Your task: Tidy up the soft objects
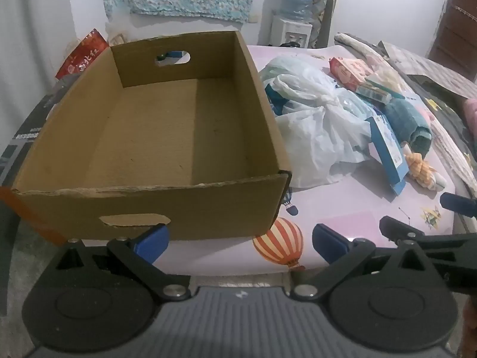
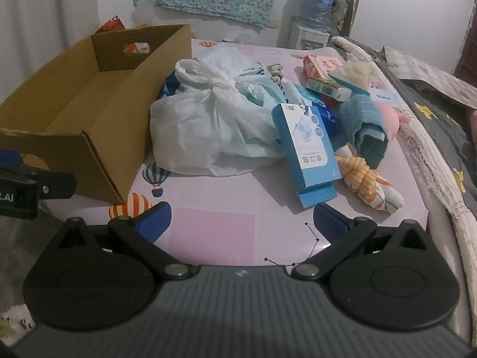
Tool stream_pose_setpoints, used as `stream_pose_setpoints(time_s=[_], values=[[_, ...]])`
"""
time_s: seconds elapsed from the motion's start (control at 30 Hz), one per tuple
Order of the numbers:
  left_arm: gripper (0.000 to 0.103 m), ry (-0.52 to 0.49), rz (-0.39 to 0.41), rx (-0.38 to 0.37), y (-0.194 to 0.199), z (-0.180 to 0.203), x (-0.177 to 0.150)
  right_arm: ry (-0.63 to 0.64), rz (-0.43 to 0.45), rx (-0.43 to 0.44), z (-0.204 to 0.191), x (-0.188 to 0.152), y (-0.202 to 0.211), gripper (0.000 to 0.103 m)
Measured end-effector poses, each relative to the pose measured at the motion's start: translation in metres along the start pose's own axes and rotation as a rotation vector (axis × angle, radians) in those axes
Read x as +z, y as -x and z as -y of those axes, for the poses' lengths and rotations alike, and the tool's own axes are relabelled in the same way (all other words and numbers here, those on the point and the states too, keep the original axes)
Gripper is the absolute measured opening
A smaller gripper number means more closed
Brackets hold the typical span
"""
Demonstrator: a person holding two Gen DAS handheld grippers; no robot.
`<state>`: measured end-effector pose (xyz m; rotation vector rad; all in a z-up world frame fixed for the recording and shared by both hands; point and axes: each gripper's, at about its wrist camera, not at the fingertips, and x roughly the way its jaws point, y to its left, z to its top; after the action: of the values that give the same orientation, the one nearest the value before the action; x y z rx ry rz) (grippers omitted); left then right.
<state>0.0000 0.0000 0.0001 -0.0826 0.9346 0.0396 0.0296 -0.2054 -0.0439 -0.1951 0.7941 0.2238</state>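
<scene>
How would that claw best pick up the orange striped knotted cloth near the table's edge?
Best guess: pinch the fat knot in the middle of the cloth, coming down from above with the right claw, which stands open just in front of it. The knot is the thickest, firmest lump; the loose ends lie flat on the table and would slip.

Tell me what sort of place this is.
Most likely a room in a home, perhaps a bedroom. A quilted blanket lies bunched beside the table with the balloon-print cover, a water dispenser stands against the far wall, and household bits such as a tied plastic bag sit by a cardboard box.
</scene>
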Motion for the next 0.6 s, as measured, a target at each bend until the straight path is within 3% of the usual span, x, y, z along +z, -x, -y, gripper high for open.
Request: stream_pose_setpoints(time_s=[0.6], values=[[0.103, -0.010, 0.010, 0.000, -0.0008, 0.0028, -0.0007, 0.008, 0.003, -0.002, -0.0010, 0.0015, 0.0012, 0.102]])
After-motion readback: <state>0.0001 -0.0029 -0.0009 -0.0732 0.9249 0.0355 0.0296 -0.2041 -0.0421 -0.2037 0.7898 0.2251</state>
